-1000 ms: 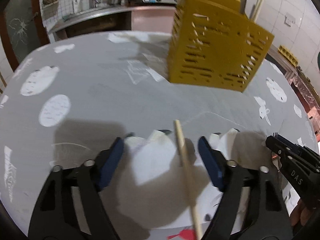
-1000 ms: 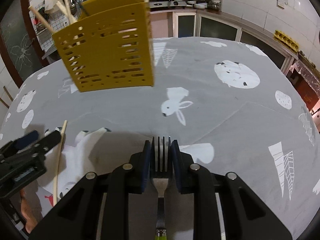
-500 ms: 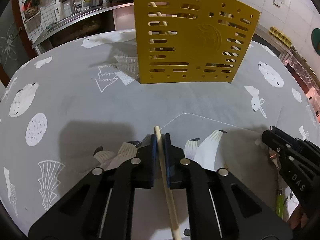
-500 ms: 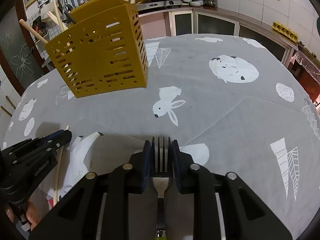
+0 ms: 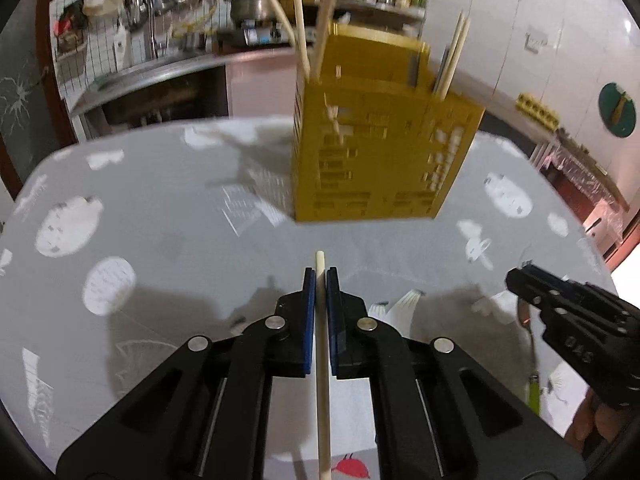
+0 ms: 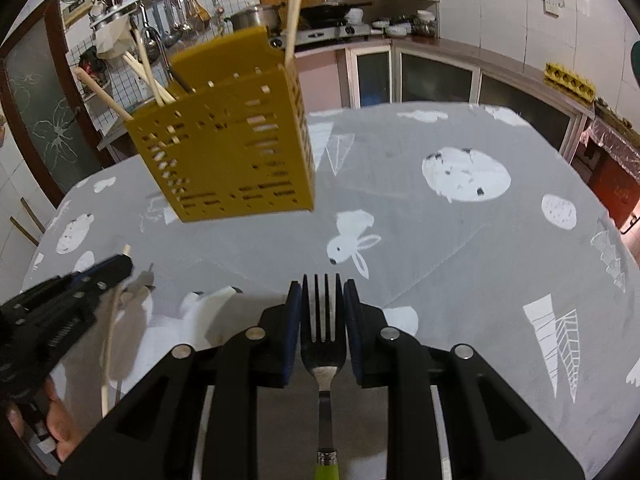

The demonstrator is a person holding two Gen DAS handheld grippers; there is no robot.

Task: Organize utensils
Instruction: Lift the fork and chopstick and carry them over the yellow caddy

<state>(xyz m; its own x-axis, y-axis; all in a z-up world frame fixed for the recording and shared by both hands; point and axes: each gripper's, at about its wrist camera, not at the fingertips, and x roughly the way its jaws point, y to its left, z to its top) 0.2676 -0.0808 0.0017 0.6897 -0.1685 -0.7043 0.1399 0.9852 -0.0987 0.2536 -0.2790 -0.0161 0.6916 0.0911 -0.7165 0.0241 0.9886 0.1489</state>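
Here, a yellow holder (image 6: pixel 228 136) with lots of little slots stands on the table (image 6: pixel 460 248). Some chopsticks (image 6: pixel 294 12) poke up out of its top, leaning this way and that. In the left wrist view the holder (image 5: pixel 380 152) looks smeared, so it is hard to tell how many sticks are inside.

In front of the holder, the left gripper (image 5: pixel 320 276) has its two blue pads pressed tight on one wooden chopstick (image 5: pixel 322 380). The stick runs straight back between the fingers, and its round tip pokes out just past them, toward the holder. In the right wrist view this gripper (image 6: pixel 120 266) shows at the left side, with the pale stick (image 6: pixel 107 356) hanging down behind it. The stick looks lifted off the cloth.

The right gripper (image 6: pixel 322 292) has its pads squeezed on a metal fork (image 6: pixel 322 344). The prongs point forward between the pads, and the fork's green handle (image 6: pixel 328 466) sticks out at the back. In the left wrist view this gripper (image 5: pixel 520 276) shows at the right edge, and the green handle (image 5: pixel 533 394) hangs below it.

The table has a grey cloth (image 5: pixel 168 208) with white shapes on it: a bunny (image 6: pixel 352 240), spotty round blobs and trees. A hand (image 6: pixel 60 424) holds the left gripper from below. Behind the table are a kitchen counter (image 6: pixel 440 46), a stove with a pot (image 6: pixel 254 16), and spoons hanging on a rack on the wall.
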